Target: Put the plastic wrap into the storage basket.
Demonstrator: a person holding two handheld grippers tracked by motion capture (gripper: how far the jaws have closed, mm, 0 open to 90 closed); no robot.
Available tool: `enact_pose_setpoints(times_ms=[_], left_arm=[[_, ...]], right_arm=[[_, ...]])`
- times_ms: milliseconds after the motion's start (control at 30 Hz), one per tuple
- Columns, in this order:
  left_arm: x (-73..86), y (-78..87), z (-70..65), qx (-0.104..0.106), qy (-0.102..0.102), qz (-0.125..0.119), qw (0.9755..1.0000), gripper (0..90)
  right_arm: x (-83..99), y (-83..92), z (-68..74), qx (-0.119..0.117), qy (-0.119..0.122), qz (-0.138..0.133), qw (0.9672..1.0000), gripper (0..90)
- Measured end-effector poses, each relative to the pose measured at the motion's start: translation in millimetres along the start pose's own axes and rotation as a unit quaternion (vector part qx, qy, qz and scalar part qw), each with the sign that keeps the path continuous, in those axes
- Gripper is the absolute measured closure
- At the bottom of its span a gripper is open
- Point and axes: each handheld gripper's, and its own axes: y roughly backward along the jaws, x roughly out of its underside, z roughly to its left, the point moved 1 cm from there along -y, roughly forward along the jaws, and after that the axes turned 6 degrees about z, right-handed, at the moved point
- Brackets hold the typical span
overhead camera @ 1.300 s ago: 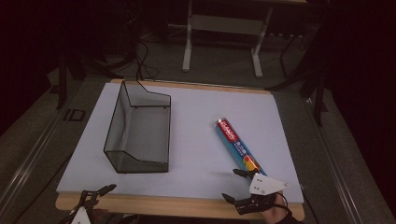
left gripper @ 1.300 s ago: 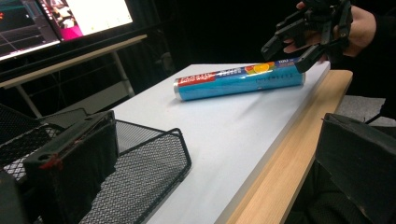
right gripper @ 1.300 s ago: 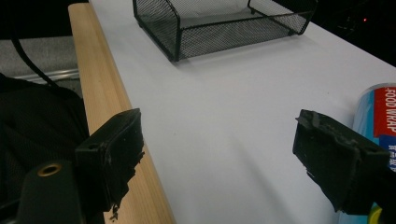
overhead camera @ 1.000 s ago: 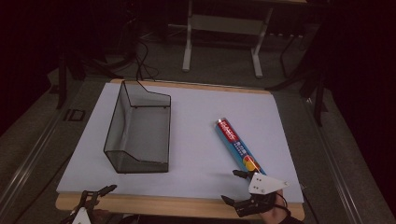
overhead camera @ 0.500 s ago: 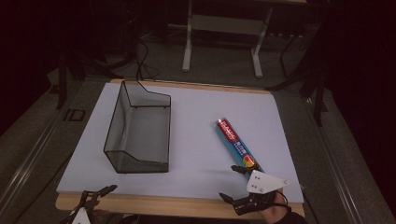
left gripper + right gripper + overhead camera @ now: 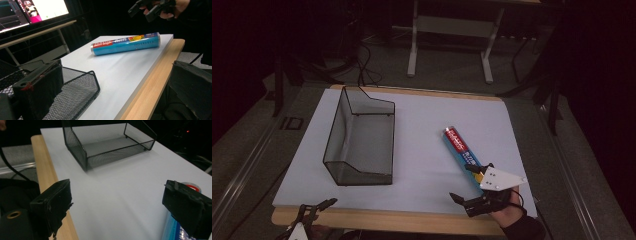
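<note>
Right gripper point(image 6: 470, 183) low over the near right corner of the bench point(image 6: 422, 150), jaws spread wide, nothing between them. Blue tube point(image 6: 463, 151) just beyond it, near end tucked beside the far jaw, lying flat and slanting away across the white top. Wire mesh basket point(image 6: 361, 137) well off to that gripper's left, open side up. Left gripper point(image 6: 314, 210) down at the near left edge, jaws parted too, holding nothing, basket just ahead of it.

The right gripper point(image 6: 470, 182) hangs low at the near right, jaws spread wide. The left gripper point(image 6: 318, 208) sits near left, jaws parted.
</note>
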Motion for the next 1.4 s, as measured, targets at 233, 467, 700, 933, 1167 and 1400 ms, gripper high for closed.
enact_pose_setpoints(times_ms=[233, 467, 700, 933, 1167, 1400], left_arm=[[-0.2, 0.5, 0.0, -0.001, 0.001, -0.001, 1.0000, 0.1], [-0.2, 0.5, 0.1, 0.000, 0.000, -0.001, 1.0000, 0.1], [-0.3, 0.7, 0.0, -0.001, 0.002, -0.002, 1.0000, 0.1], [-0.7, 1.0, -0.3, -0.001, 0.003, -0.003, 1.0000, 0.1], [-0.7, 1.4, -0.4, -0.002, 0.002, -0.002, 1.0000, 0.1], [-0.7, 1.1, -0.7, -0.002, 0.002, 0.000, 1.0000, 0.1]], right_arm=[[-7.9, -4.1, -17.5, 0.029, -0.008, 0.005, 0.9995, 8.5], [-12.1, -13.5, -36.2, 0.054, -0.021, 0.023, 0.9981, 8.6], [-12.3, -20.7, -55.3, 0.060, -0.047, 0.040, 0.9963, 8.6], [-6.7, -31.7, -76.9, 0.071, -0.078, 0.078, 0.9914, 9.0], [8.1, -46.1, -96.1, 0.078, -0.119, 0.125, 0.9818, 10.7], [20.3, -56.0, -106.3, 0.082, -0.146, 0.159, 0.9730, 11.0]])
